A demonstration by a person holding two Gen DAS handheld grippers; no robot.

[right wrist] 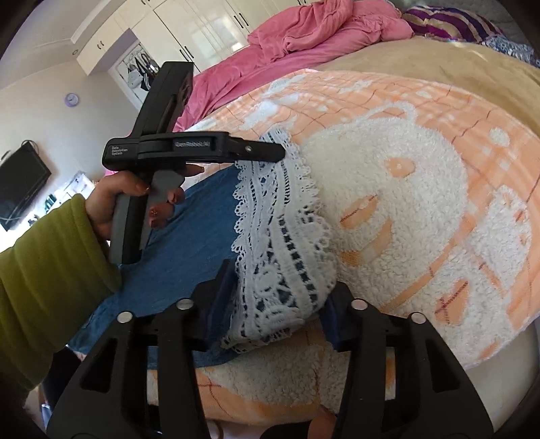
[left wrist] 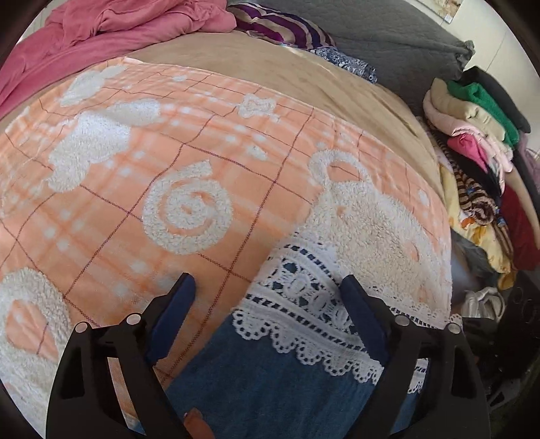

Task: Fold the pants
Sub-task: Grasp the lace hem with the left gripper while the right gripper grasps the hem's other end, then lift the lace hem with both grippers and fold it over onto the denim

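- Nearest in the right wrist view, the right gripper (right wrist: 275, 315) has its two dark blue fingers (right wrist: 221, 297) on either side of the bunched lace cuff of the pants (right wrist: 189, 216). The jaws stand partly closed around that bunch; the left pad lies against the lace, but whether both pads press it I cannot tell.
- The pants are blue denim with a broad white lace hem (right wrist: 280, 236). They lie on an orange checked blanket (right wrist: 489, 111) with fluffy white figures.
- Their long axis, in this view, runs from the lace hem in the middle toward the lower left, where the denim passes behind a green sleeve (right wrist: 47, 260). The hem end points toward the blanket's middle.
- In the left wrist view, the left gripper (left wrist: 266, 293) is spread wide above the hem edge: its right finger (left wrist: 362, 314) sits over the lace (left wrist: 303, 297), its left finger over bare blanket (left wrist: 209, 141), and nothing is pinched.
- There the denim (left wrist: 256, 388) runs from the bottom edge up to the lace, which ends about mid-blanket.
- A hand (right wrist: 131, 199) holds the left gripper's handle just above the denim.
- Farther back lie a tan cover (left wrist: 270, 64), a crumpled pink duvet (right wrist: 303, 37) and a purple striped pillow (left wrist: 280, 27).
- At the far right is a pile of folded clothes (left wrist: 479, 135); beyond, white wardrobes (right wrist: 189, 27) and a wall television (right wrist: 20, 182).
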